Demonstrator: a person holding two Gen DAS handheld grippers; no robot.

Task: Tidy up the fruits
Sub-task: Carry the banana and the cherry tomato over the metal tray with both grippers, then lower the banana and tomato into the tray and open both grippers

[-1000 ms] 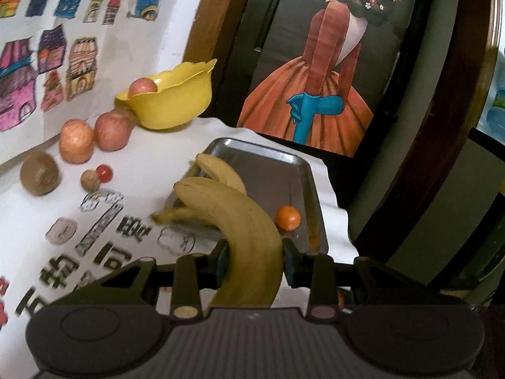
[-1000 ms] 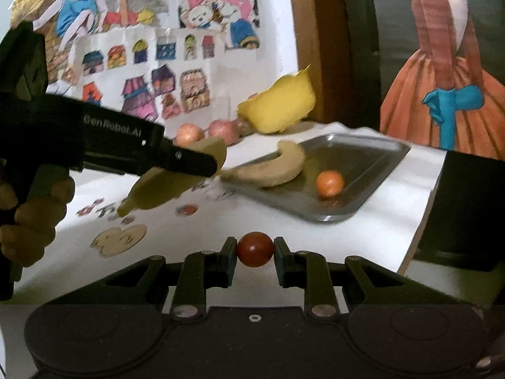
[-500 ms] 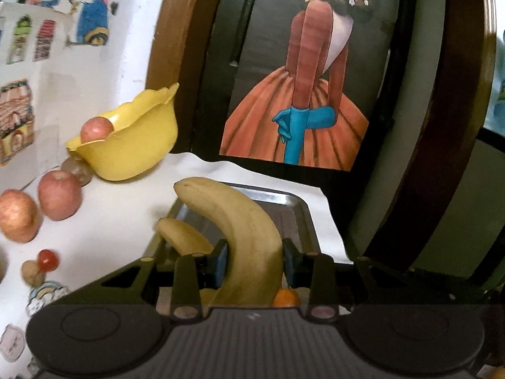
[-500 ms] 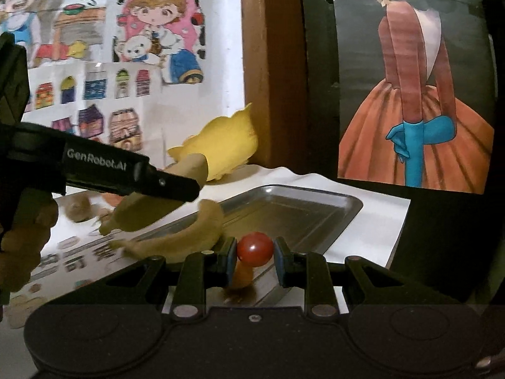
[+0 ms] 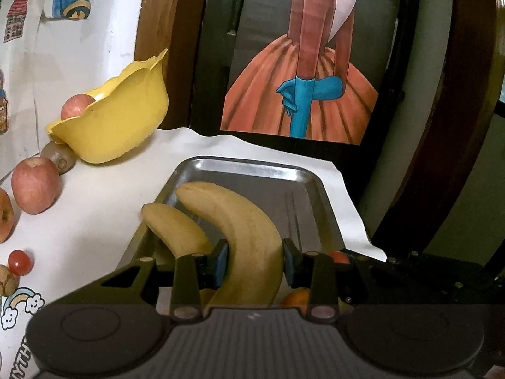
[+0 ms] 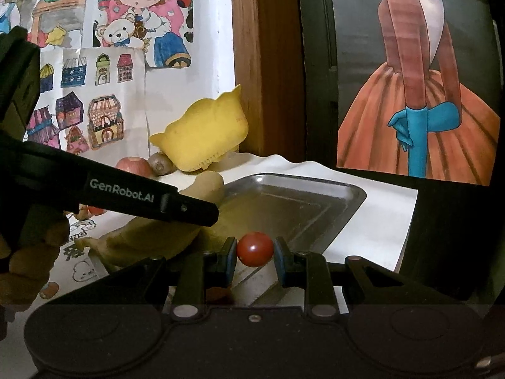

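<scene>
My left gripper is shut on a yellow banana, which hangs low over the near left part of the metal tray. A second banana lies across the tray's left rim. A small orange shows beneath my fingers. My right gripper is shut on a red cherry tomato above the tray's near edge. In the right wrist view, the left gripper crosses from the left with its banana, held by a hand.
A yellow bowl holding an apple stands at the back left by the wall. Two more apples, a kiwi, another cherry tomato and a walnut lie on the white cloth left of the tray.
Both grippers have moved forward over the tray with their fruit. The held banana now sits lower, beside the banana on the tray's rim.
</scene>
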